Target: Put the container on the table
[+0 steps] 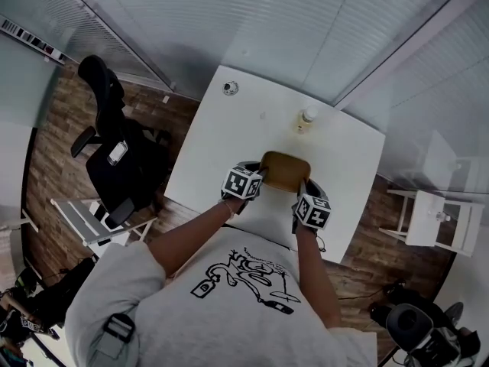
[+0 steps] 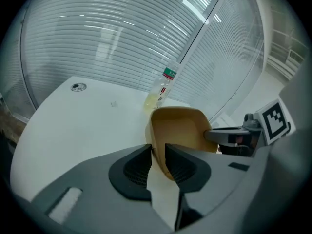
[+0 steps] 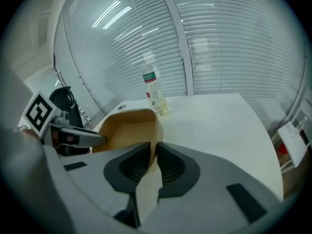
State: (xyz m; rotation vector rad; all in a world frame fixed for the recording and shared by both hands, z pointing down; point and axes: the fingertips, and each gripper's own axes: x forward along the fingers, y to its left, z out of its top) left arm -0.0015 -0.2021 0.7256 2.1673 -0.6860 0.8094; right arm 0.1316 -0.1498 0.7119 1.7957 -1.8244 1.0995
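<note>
with my left gripper (image 2: 157,152) and right gripper (image 3: 152,152) each pinching a side wall of the tan container (image 1: 286,170) over the table (image 1: 210,155), i'd lower both evenly, short of the plastic bottle (image 1: 306,118), before releasing.

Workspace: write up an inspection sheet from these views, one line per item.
Surface: white table, with a round grommet near its far corner.
Job's things: tan container, open side up, over the near part of the table; whether its base touches the table cannot be told.
Clutter: one clear bottle upright beyond the container.
Grippers: left gripper shut on the container's left wall; right gripper shut on its right wall.
Cables: what looks like a thin dark cable on the floor at the right.
Surroundings: black office chair at the left, wood floor, blinds behind.
</note>
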